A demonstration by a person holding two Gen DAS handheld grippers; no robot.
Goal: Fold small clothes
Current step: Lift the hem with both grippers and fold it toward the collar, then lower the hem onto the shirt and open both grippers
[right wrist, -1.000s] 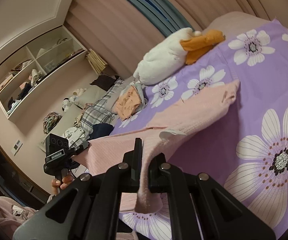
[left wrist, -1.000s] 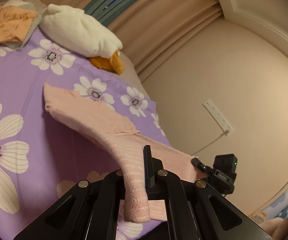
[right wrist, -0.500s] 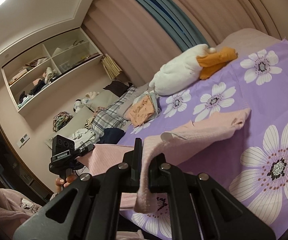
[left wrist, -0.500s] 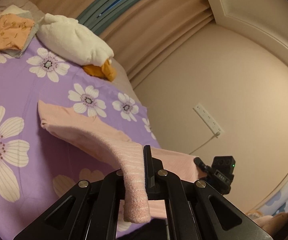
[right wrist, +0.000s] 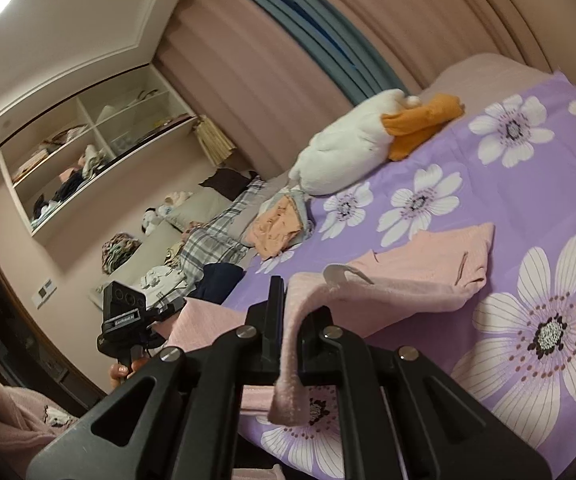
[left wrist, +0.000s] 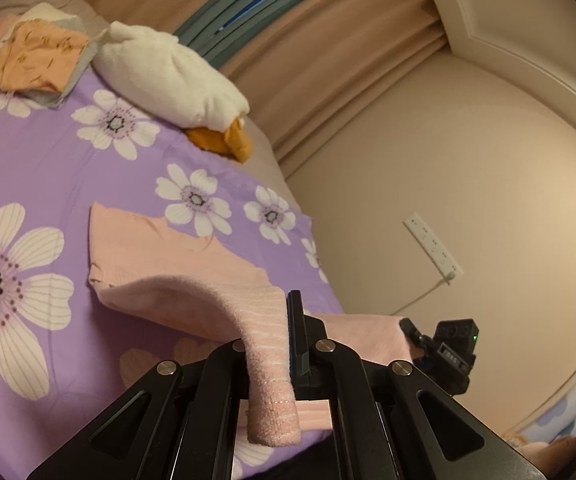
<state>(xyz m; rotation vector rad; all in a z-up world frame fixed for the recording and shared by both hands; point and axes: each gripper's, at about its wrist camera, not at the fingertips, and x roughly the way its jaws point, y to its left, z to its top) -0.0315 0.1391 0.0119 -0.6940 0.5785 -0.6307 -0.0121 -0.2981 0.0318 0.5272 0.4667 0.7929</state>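
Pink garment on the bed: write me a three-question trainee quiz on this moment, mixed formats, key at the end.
1. True or false: both grippers are shut on the pink garment.
2. Multiple choice: what lies nearest the white plush toy at the far end of the bedsheet? A) a folded orange cloth B) a book C) a shoe
3. Fill in: the garment's far end rests on the ____ while the near edge is lifted.

Key:
1. True: the left gripper and right gripper each pinch an edge.
2. A: the orange cloth.
3. bedsheet
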